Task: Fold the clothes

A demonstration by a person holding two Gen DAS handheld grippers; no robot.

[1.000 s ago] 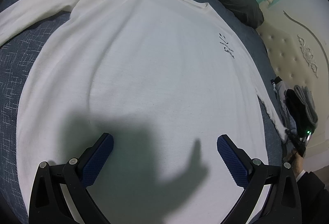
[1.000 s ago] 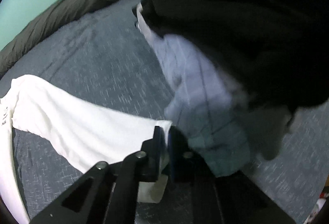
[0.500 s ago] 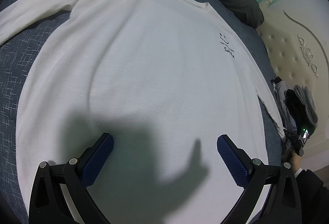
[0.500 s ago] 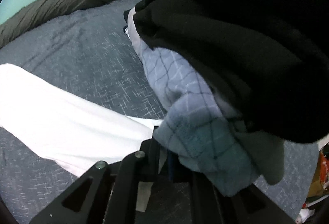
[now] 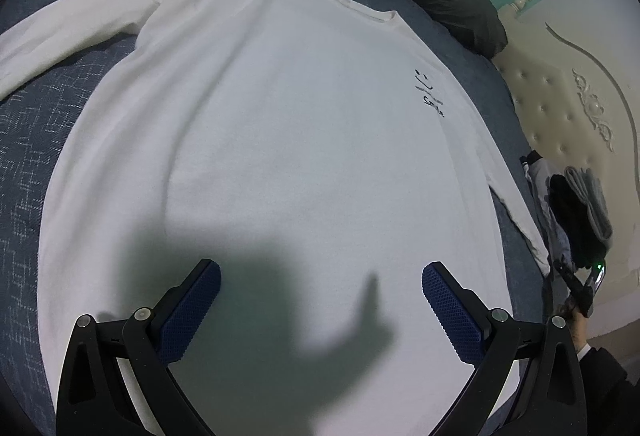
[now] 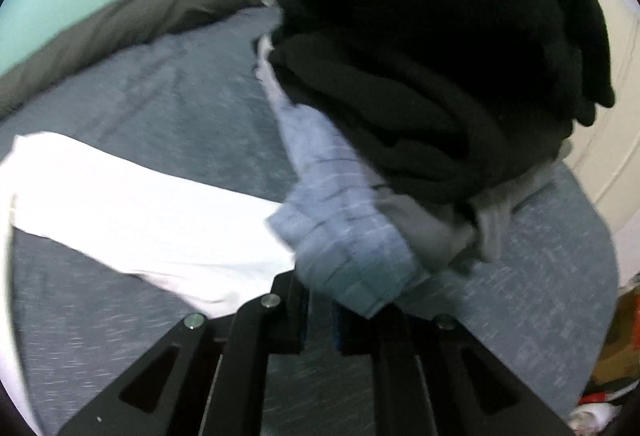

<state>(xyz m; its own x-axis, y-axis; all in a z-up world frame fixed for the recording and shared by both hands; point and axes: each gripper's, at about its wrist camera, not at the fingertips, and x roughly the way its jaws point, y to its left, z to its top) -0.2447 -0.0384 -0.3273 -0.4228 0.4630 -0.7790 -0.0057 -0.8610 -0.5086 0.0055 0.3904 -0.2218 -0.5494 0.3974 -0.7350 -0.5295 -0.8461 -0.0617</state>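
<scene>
Across most of the left wrist frame a white long-sleeved shirt (image 5: 280, 155) lies flat on the blue bed (image 5: 24, 155), neckline toward the top. At the bottom, the left tool (image 5: 320, 300) hovers over its hem, jaws wide apart and empty. Lower centre in the right wrist frame, the right tool (image 6: 320, 312) is just parting, nothing visibly between its jaws; the sleeve cuff (image 6: 224, 276) lies just beside it, under a pile of dark and checked clothes (image 6: 400, 115).
</scene>
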